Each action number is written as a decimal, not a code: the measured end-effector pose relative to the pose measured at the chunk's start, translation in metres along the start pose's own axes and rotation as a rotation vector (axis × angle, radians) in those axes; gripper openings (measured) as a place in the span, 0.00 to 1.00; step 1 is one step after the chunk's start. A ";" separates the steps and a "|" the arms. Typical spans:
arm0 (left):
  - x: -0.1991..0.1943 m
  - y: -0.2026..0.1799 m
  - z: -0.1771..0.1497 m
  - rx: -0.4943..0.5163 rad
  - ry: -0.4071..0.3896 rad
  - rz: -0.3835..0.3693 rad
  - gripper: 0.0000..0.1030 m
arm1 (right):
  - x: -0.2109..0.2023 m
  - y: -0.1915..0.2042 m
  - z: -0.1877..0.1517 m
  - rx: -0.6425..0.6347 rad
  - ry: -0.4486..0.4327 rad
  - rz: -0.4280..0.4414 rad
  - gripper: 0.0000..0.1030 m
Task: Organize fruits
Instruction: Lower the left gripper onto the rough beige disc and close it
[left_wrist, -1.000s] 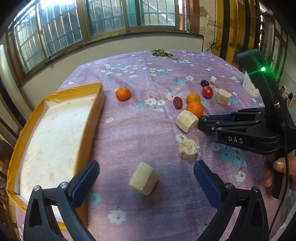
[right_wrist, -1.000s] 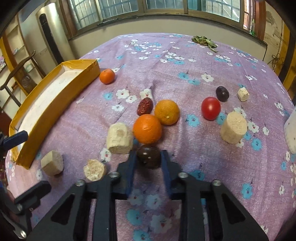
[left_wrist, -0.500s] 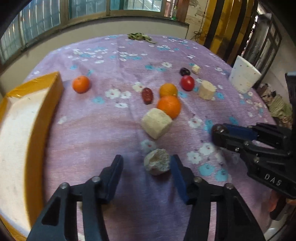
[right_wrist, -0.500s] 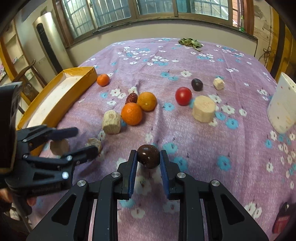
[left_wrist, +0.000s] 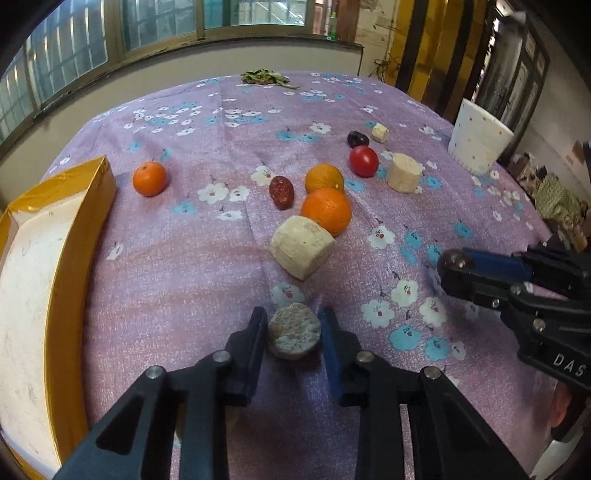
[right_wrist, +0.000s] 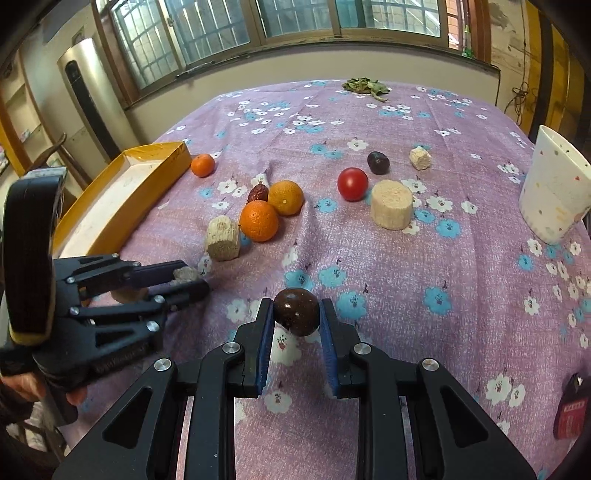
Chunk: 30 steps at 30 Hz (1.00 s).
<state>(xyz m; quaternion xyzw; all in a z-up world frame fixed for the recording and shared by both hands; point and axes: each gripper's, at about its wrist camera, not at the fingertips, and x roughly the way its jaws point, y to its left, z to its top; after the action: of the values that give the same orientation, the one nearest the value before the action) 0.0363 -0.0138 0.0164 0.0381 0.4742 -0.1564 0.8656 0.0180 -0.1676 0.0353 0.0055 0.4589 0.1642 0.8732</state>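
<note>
Left claw (left_wrist: 293, 334) closing around crumbly pale chunk (left_wrist: 294, 335) | right claw (right_wrist: 296, 314) clamped on dark round fruit (right_wrist: 296, 311) | risk: your squeeze crumbles the chunk, or it rolls toward 12 o'clock.

White letters reading "DAS" are showing on the black body of the right gripper (left_wrist: 452, 263), at about four o'clock in the left wrist view. A small red object (right_wrist: 572, 410) at four o'clock in the right wrist view is bearing print too small to read.
</note>
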 end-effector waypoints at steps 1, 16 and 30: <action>-0.001 0.002 -0.001 -0.011 0.000 -0.008 0.31 | -0.002 0.001 -0.001 0.002 -0.002 -0.002 0.23; -0.060 0.034 -0.026 -0.104 -0.066 -0.096 0.31 | -0.023 0.032 -0.011 0.013 -0.038 -0.038 0.23; -0.101 0.108 -0.042 -0.212 -0.141 -0.042 0.31 | 0.006 0.130 0.024 -0.084 -0.022 0.092 0.23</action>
<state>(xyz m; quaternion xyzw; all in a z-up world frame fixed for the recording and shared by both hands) -0.0156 0.1219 0.0687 -0.0746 0.4270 -0.1255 0.8924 0.0038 -0.0396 0.0655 -0.0082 0.4410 0.2231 0.8693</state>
